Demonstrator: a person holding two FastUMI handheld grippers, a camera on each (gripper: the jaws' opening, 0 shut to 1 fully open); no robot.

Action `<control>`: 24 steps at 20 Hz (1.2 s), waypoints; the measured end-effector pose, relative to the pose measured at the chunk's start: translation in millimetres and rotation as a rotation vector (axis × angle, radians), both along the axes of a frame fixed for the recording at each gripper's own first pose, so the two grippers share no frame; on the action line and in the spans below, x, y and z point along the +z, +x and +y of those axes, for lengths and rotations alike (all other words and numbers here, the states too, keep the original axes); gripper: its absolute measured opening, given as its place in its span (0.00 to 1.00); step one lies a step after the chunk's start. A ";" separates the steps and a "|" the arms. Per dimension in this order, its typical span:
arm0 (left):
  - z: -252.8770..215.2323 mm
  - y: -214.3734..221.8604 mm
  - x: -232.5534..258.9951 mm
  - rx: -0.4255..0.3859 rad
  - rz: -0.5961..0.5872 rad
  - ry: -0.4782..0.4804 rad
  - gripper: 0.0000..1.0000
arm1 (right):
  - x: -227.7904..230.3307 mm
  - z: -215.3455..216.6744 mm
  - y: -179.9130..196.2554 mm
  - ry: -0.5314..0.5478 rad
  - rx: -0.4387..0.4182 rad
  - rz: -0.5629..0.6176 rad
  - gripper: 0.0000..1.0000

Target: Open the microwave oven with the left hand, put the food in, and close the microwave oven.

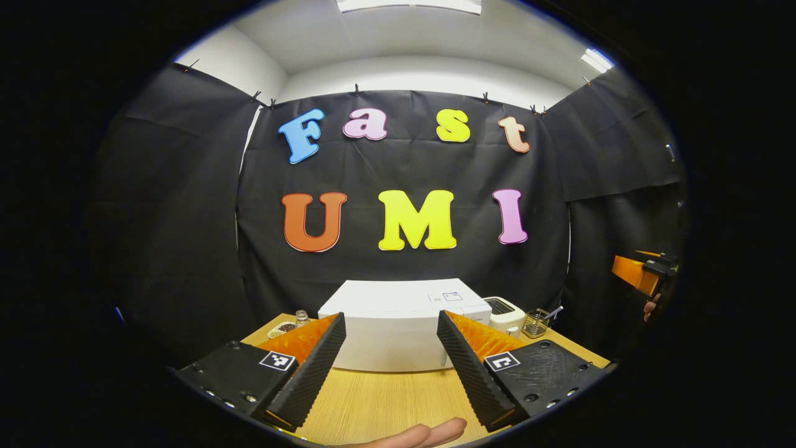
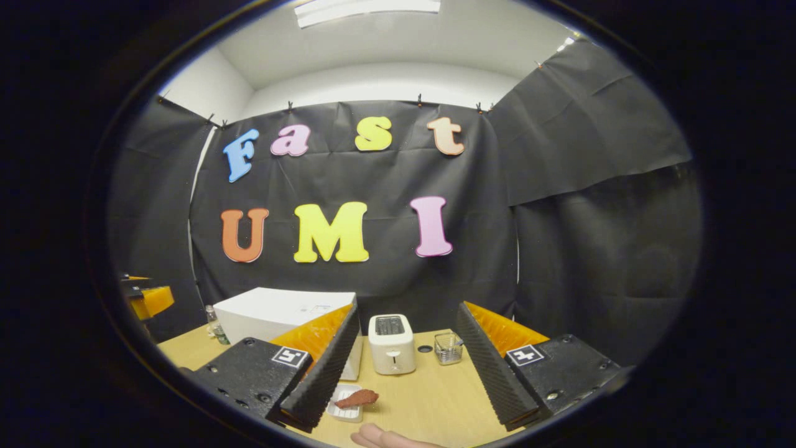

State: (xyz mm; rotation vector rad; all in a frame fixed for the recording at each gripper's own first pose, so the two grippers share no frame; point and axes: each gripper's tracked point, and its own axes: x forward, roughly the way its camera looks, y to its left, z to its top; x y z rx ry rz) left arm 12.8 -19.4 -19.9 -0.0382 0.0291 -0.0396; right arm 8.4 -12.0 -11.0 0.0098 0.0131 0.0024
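Microwave oven (image 1: 398, 323) sits closed at twelve o'clock of the left gripper (image 1: 390, 361), a boxy white case with a smooth, faintly glossy shell, well apart from the fingers. Nothing is in hand yet — both tools hang above the table (image 1: 379, 398) with jaws spread wide and empty, so I judge the task to be at its very start, the door-opening step not begun. The next move likely calls for the left gripper to travel forward and find the door's edge or handle on the front face, which is too foreshortened here to make out. Food (image 2: 357, 397), a flat reddish-brown piece with a rough surface, lies on a small white tray (image 2: 346, 404) at about eleven o'clock of the right gripper (image 2: 398, 373), near its left finger's tip. Beyond it stand a rounded white toaster (image 2: 391, 343) and a clear square glass (image 2: 448, 347) — both on pale wood-grain board. Gripper fingers (image 1: 311, 367) show ribbed, saw-toothed inner faces, suited to biting on a thin edge.
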 end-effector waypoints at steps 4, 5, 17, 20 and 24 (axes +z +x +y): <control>-12.8 14.3 -15.8 -0.023 -0.005 -0.003 0.94 | -3.5 -4.7 -0.8 0.000 -0.001 -0.001 0.90; -21.7 19.7 -23.3 -0.045 0.006 -0.019 0.94 | -4.3 -6.5 0.0 -0.001 -0.001 -0.001 0.90; -95.9 110.4 -123.2 -0.137 0.146 -0.010 0.95 | -30.5 -36.3 6.8 0.017 0.025 0.023 0.90; -110.6 137.1 -137.0 -0.147 0.115 -0.062 0.95 | -34.3 -44.3 7.5 0.014 0.024 0.023 0.90; -126.8 168.6 -173.9 -0.137 0.134 -0.050 0.94 | -39.8 -57.5 7.3 0.011 0.015 0.021 0.90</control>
